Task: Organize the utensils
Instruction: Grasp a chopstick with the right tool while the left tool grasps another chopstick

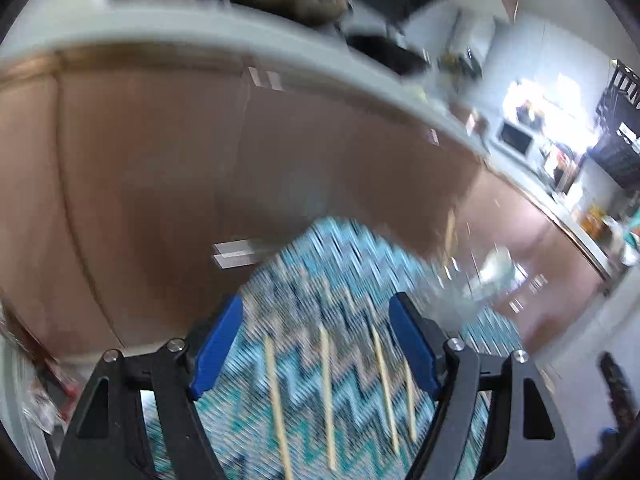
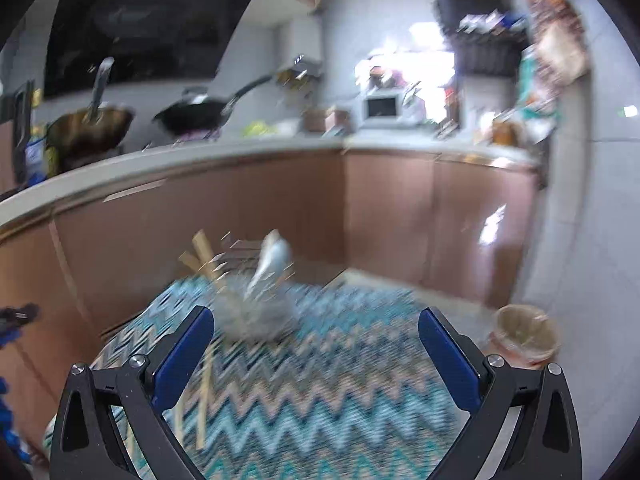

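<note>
**Chopsticks loose on the zigzag cloth, both grippers spread and empty**

Chopsticks [image 1: 328,396] lie closest to us in the left wrist view: four pale sticks side by side on the zigzag cloth [image 1: 320,264], running from 6 o'clock up toward 12, between the blue pads of our left gripper [image 1: 316,344]. Its jaws stand well apart and grip nothing; the sticks sit below the pads, and we cannot tell whether anything touches them. The whole view is blurred.

In the right wrist view our right gripper [image 2: 312,356] is likewise spread wide and empty. Two sticks [image 2: 206,396] show beside its left pad at about 8 o'clock, and the cloth [image 2: 320,400] between the pads is bare.

Farther out, at 12 o'clock from that gripper, a blurred grey holder [image 2: 256,316] stands on the cloth with wooden utensils [image 2: 202,254] and a spoon [image 2: 272,258] sticking up from it. The left view catches it only as a smear at 2 o'clock [image 1: 476,284].

The cloth's far edge ends just past the holder, with brown cabinet doors [image 2: 280,208] behind it. Only the right view shows a tan bin [image 2: 524,338] on the floor at 3 o'clock, off the cloth's right edge, and the counter [image 2: 200,160] beyond carrying a wok [image 2: 196,116] and a pot [image 2: 90,126].
</note>
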The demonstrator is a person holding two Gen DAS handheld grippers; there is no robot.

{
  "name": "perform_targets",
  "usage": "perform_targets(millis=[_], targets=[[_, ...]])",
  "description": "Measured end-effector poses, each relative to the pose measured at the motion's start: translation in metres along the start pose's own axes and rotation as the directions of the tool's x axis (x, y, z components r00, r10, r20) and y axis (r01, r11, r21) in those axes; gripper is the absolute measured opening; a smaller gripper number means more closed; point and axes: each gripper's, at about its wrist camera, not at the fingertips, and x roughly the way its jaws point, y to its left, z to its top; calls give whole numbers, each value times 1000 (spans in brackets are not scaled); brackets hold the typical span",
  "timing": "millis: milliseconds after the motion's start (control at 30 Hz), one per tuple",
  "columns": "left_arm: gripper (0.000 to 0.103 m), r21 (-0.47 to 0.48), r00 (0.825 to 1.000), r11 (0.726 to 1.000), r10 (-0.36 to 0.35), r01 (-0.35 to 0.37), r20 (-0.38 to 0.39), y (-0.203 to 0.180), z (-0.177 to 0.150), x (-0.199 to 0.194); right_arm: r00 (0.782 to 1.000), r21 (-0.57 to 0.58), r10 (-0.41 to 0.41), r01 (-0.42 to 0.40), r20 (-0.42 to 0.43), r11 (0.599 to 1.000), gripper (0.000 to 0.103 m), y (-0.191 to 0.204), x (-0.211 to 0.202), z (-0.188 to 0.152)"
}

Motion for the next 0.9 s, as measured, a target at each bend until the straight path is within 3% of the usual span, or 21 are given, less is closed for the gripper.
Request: perform_targets(millis=[100,133,167,267,367,433,500,533,700,900], targets=[[65,-20,987,998,-64,62,-150,1,-3,41,983,5,125,-126,-131,992,85,11,36,-3],[63,-37,976,996,-87,82,-198,2,-3,55,972,15,161,-161,-170,987,73,15,48,-4],[60,-58,964,993,-114,103,-241,4,-4,68,947,38,218,-216,-235,976,60,20,68,-7],[50,-117,914,982,-181,148,-363,8,-14,107,887,74,306,-299,-346,951,45,34,106,-13],[40,-123,879,983,-177,136,-442,6,-20,140,804,93,384,-386,-454,918,32,57,150,-21],[38,-125,859,983,-176,132,-481,3,-21,157,766,93,401,-413,-502,906,23,69,170,-26],[36,-119,842,985,-170,126,-512,3,-21,169,721,101,411,-433,-557,896,19,82,195,-31],[34,-108,828,987,-160,120,-538,0,-22,178,706,106,415,-438,-573,892,18,85,203,-34],[25,-65,788,995,-105,82,-606,-1,-27,205,634,117,400,-440,-662,891,12,104,246,-55],[19,-29,755,998,-57,50,-653,-2,-32,226,605,91,345,-409,-718,908,12,113,279,-69]])
